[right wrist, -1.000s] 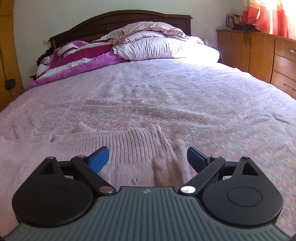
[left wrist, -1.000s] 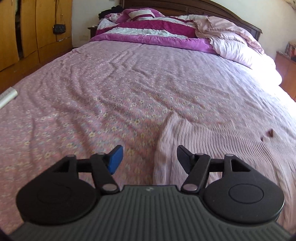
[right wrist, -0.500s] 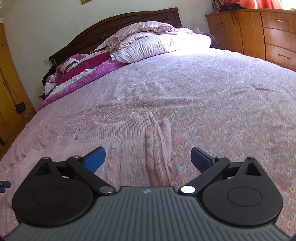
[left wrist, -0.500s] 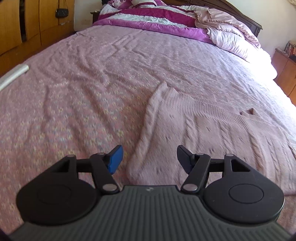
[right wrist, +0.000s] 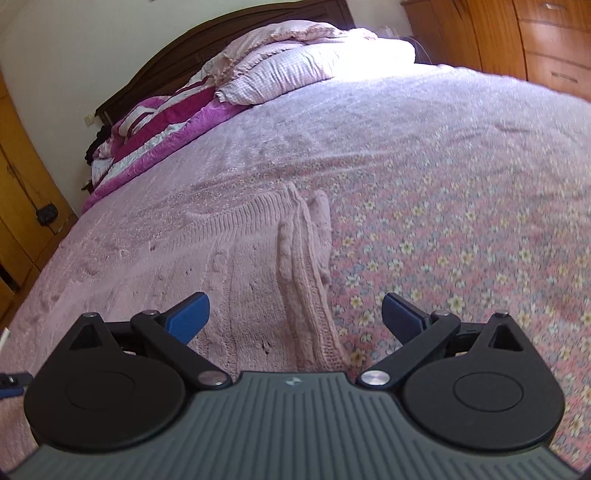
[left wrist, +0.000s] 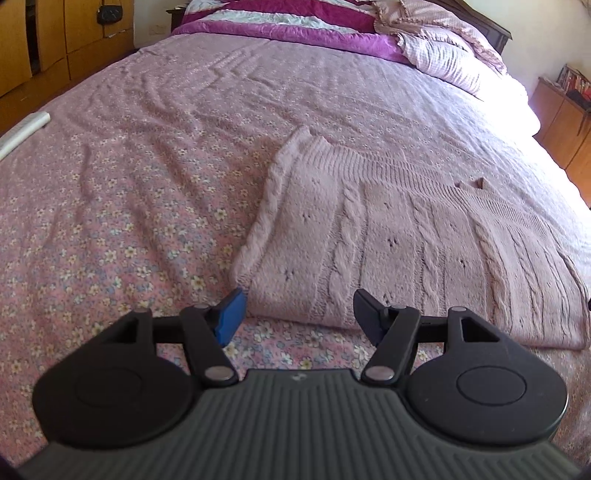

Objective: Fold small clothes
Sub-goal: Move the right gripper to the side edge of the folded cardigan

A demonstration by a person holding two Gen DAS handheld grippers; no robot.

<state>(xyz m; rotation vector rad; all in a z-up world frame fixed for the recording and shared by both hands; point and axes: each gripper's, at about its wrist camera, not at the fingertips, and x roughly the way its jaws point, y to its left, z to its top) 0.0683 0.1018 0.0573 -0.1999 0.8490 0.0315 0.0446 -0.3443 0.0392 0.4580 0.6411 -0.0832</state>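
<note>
A pale pink cable-knit sweater (left wrist: 399, 236) lies spread flat on the floral bedspread (left wrist: 140, 206). My left gripper (left wrist: 297, 314) is open and hovers over the sweater's near left corner, which lies between its fingers without touching the pads. In the right wrist view the same sweater (right wrist: 229, 273) ends in a bunched ridge along its right edge. That ridge runs toward me between the wide-open fingers of my right gripper (right wrist: 295, 314). Neither gripper holds anything.
Pillows (right wrist: 295, 70) and a purple striped quilt (left wrist: 295, 26) are piled at the head of the bed. A white slim object (left wrist: 22, 131) lies at the bed's left edge. Wooden wardrobes (left wrist: 40, 40) stand left, wooden drawers (right wrist: 535, 40) right.
Both views have tipped down and drawn back, so the sweater's near edge now sits between the fingers. The right jaws have spread slightly wider. The left jaws are unchanged.
</note>
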